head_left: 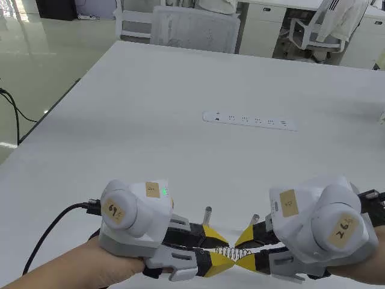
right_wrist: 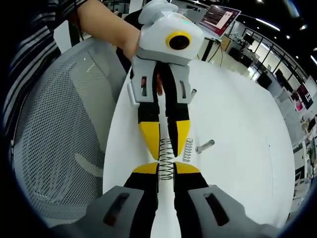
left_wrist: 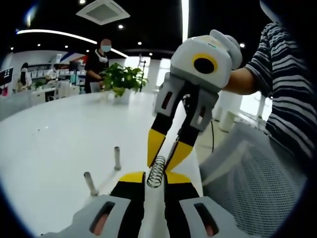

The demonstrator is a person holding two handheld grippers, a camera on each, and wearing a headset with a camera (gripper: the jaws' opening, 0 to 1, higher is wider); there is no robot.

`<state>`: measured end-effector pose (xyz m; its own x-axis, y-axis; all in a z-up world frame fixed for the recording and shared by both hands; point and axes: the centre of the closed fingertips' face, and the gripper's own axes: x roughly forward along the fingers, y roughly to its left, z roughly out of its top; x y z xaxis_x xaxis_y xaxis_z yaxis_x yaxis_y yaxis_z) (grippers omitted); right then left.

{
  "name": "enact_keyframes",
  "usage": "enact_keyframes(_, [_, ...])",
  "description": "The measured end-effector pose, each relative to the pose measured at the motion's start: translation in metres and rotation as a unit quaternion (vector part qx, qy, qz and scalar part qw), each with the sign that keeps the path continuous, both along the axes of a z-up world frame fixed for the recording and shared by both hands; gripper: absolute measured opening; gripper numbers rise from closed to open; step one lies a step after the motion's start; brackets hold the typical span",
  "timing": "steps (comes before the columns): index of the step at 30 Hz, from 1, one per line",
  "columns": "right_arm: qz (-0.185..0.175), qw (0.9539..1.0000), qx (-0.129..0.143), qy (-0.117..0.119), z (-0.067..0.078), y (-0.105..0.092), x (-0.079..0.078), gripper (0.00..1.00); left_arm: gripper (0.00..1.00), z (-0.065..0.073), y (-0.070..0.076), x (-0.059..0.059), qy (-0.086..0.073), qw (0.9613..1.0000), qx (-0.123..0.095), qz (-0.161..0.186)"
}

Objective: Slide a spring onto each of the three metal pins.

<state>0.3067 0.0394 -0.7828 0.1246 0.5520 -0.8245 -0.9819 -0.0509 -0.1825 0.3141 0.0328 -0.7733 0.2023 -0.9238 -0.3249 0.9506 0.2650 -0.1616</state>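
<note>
Surface: white surface, with a white power strip lying across its middle.
Room: glossy floor, mesh office chair at the far edge, potted plant on another table.
Left tool: narrow, tips closed on the spring.
Right tool: narrow, gripping a thin held pin that runs into that spring.
Standing pins: two, upright just beyond the tools.
Spare spring: lying on the surface beside one standing pin.
</note>
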Motion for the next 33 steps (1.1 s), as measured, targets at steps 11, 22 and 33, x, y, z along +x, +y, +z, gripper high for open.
enact_keyframes(11, [0.005,1.0000,-0.001,0.003,-0.001,-0.001,-0.002,0.08,0.03,0.001,-0.001,-0.005,-0.014,0.9997,0.002,-0.021])
enact_keyframes(22, [0.006,0.9999,0.009,-0.004,-0.002,-0.003,-0.004,0.09,0.02,0.000,0.000,-0.007,-0.004,0.9997,0.000,-0.026])
enact_keyframes(33, [-0.001,0.9997,0.025,-0.004,-0.004,-0.008,-0.007,0.14,0.02,0.000,0.004,-0.011,-0.001,0.9995,0.005,-0.033])
